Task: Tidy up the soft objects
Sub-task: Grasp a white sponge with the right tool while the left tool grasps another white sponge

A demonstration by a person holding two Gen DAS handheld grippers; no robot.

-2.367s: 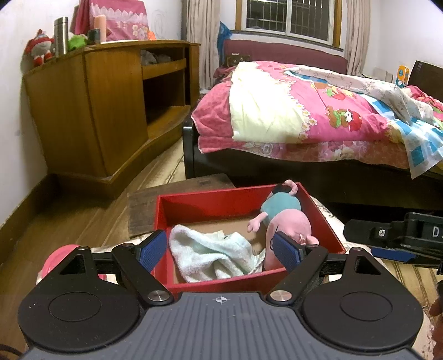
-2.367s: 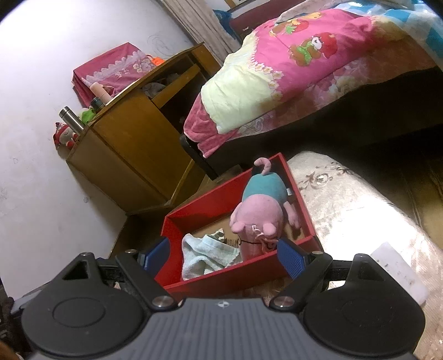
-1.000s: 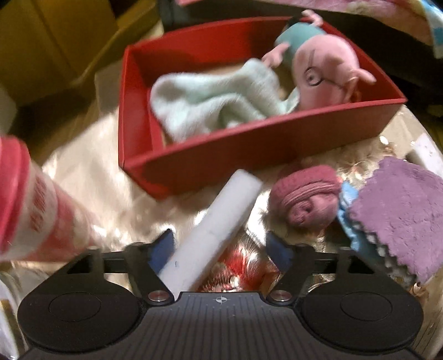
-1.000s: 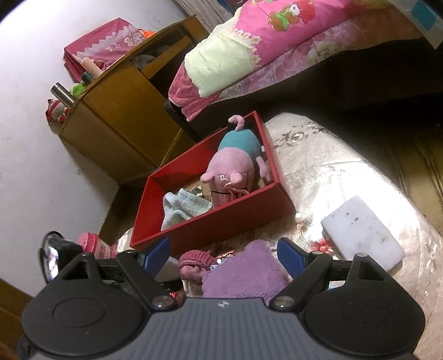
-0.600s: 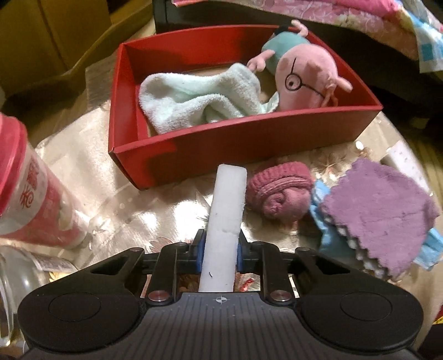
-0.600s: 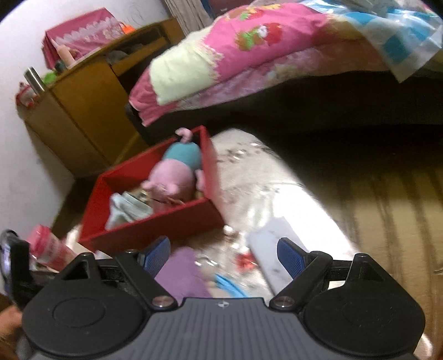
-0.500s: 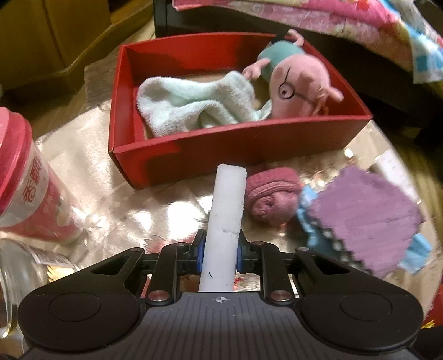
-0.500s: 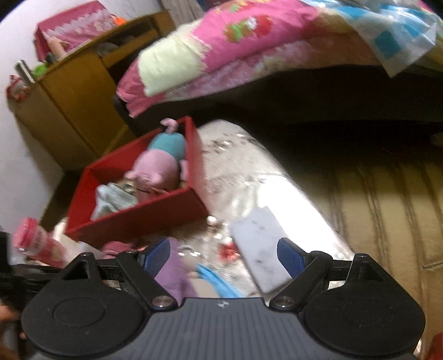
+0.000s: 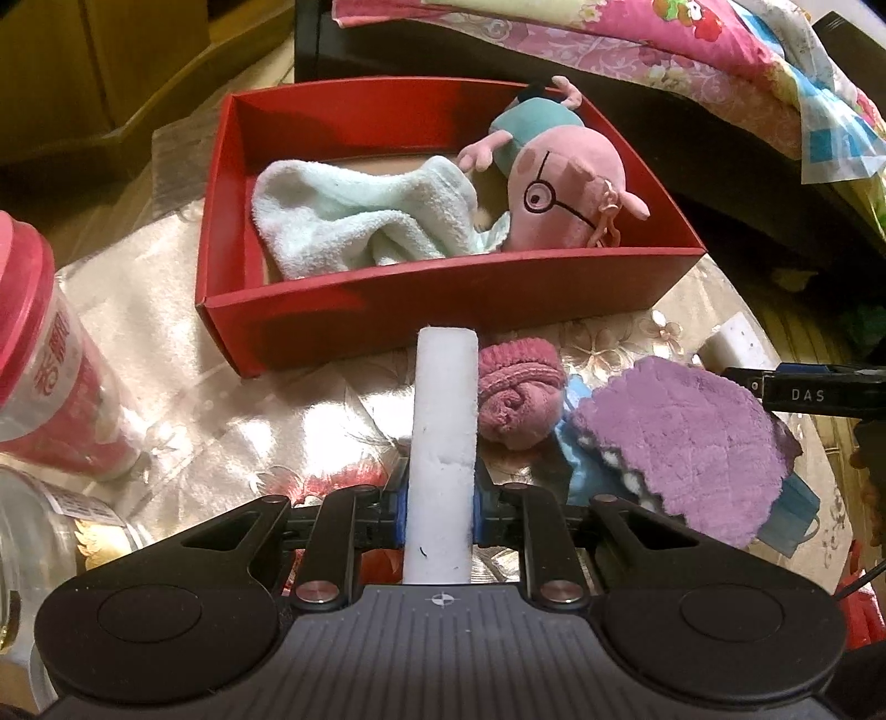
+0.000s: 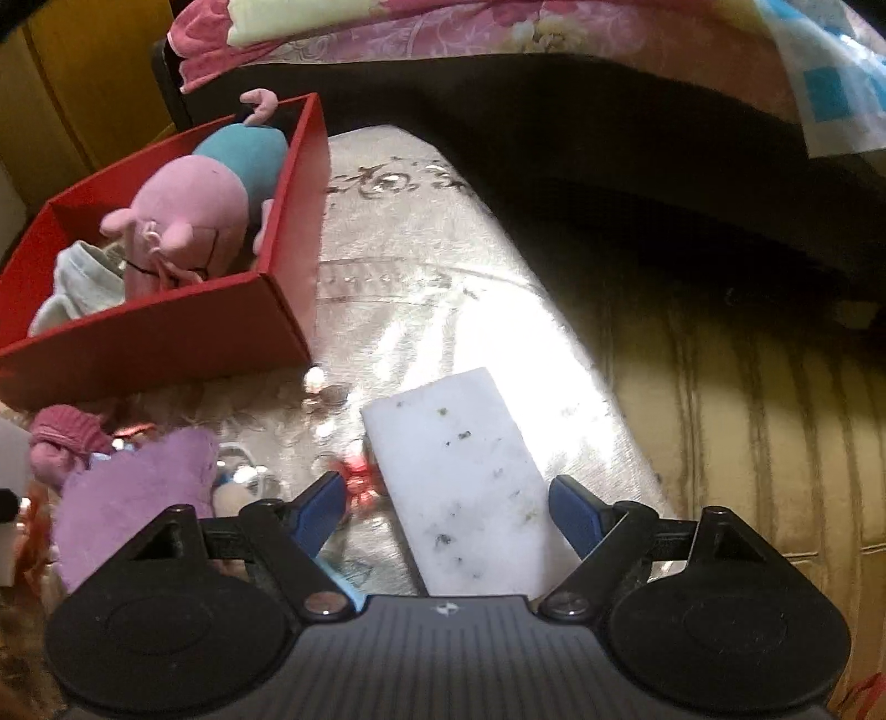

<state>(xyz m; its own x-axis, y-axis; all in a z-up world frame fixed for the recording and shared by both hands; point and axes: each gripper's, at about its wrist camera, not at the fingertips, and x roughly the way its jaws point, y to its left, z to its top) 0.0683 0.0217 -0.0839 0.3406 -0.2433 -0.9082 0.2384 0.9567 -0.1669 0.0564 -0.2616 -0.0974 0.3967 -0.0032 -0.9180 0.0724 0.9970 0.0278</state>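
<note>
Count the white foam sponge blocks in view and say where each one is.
2. One white foam sponge block is clamped in the left gripper, in front of the red box. The other lies between the open right gripper's fingers.

Shiny tablecloth (image 9: 183,310) (floral) under red box (image 9: 443,299), cloths (image 9: 681,437)

Dark bed frame (image 10: 609,127), pink floral bedding (image 9: 637,50), wooden cabinet (image 9: 111,72)

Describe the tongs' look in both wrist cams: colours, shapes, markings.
Both alike. Left tongs and right tongs: black angular linkage arms with silver pivot screws, blue finger pads, a ribbed dark-grey body flanked by two round black discs, a small crosshair mark at centre. No cables or sleeves visible.
</note>
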